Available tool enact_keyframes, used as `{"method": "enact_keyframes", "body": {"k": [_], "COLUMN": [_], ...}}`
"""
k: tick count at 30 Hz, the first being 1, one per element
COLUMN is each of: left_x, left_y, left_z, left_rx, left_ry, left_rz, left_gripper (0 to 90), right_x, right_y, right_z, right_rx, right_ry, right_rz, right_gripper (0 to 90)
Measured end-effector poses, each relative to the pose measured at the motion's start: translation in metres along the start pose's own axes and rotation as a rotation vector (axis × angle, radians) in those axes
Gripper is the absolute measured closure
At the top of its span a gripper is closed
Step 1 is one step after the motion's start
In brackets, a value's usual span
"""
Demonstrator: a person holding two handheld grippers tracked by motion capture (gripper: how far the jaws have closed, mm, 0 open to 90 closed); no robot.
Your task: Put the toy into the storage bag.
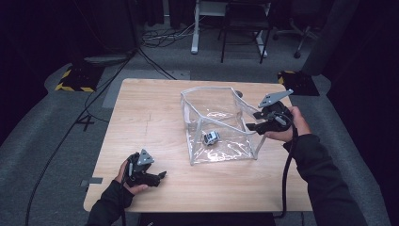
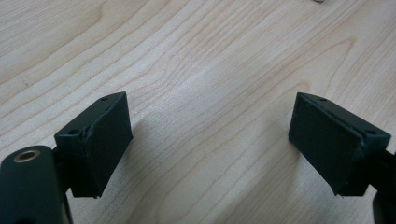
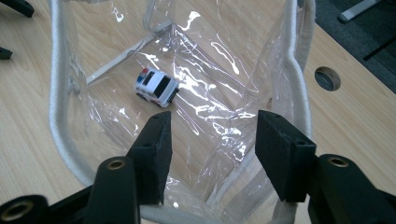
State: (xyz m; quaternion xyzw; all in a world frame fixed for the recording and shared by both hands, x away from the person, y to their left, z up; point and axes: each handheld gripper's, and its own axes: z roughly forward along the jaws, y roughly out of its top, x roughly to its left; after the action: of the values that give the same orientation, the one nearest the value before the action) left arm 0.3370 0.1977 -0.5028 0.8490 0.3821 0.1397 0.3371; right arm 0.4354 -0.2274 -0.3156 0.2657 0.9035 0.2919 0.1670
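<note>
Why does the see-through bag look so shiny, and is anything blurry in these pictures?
Right gripper view: white glare streaks across the clear bag, yet the toy car stays sharp. High view: lit table, dark surroundings, toy car small and soft. Left gripper view: soft shadows under the pads.

The left hand [image 1: 126, 182] rests low near the person, and its dark sleeve [image 1: 106, 207] comes in from below. The left gripper [image 1: 159, 177] lies almost flat and points to the side. Its jaws stand wide apart, with nothing between them. The right arm [image 1: 320, 174] reaches farther out. The right hand [image 1: 295, 125] holds the right gripper [image 1: 252, 121] higher up, pointing across to the left. Its jaws sit closer together, but a gap shows between the pads [image 3: 154, 149].
</note>
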Motion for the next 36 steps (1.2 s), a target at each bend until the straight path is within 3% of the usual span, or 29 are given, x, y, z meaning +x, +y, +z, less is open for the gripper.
{"method": "enact_keyframes", "body": {"k": [2, 5, 6, 8, 12, 20, 23, 28, 35, 36], "left_x": [0.000, 0.000, -0.001, 0.000, 0.000, -0.001, 0.001, -0.001, 0.001, 0.000], "left_y": [0.000, 0.000, 0.000, 0.000, 0.000, 0.000, 0.000, 0.000, 0.000, 0.000], "left_z": [0.000, 0.000, 0.000, 0.000, 0.000, 0.000, 0.000, 0.000, 0.000, 0.000], "left_rx": [-0.006, -0.003, 0.002, 0.000, 0.003, 0.005, -0.006, 0.005, -0.007, 0.003], "left_ry": [0.005, 0.005, -0.004, 0.001, -0.004, -0.003, 0.007, -0.003, 0.007, -0.003], "left_rz": [0.007, 0.006, -0.012, 0.003, -0.008, -0.010, 0.008, -0.011, 0.009, -0.008], "left_gripper": [13.6, 13.6, 13.6, 13.6, 13.6, 13.6, 13.6, 13.6, 13.6, 13.6], "right_x": [0.001, 0.001, 0.001, 0.000, 0.001, 0.006, 0.006, 0.003, -0.002, -0.002], "right_y": [0.000, 0.000, 0.000, -0.001, -0.001, 0.002, 0.003, 0.004, 0.004, 0.004], "right_z": [0.000, 0.000, 0.000, 0.000, -0.001, -0.007, -0.011, -0.015, -0.021, -0.021], "right_rx": [-0.007, -0.012, -0.008, -0.019, -0.035, -0.130, -0.153, -0.187, -0.254, -0.254], "right_ry": [0.003, -0.002, -0.002, -0.004, -0.020, -0.068, -0.096, -0.137, -0.190, -0.190], "right_rz": [0.018, 0.006, 0.000, -0.001, -0.014, -0.059, -0.052, -0.026, 0.015, 0.015], "right_gripper": [47.0, 46.8, 46.8, 46.6, 44.5, 39.9, 37.7, 32.0, 28.2, 28.2]}}
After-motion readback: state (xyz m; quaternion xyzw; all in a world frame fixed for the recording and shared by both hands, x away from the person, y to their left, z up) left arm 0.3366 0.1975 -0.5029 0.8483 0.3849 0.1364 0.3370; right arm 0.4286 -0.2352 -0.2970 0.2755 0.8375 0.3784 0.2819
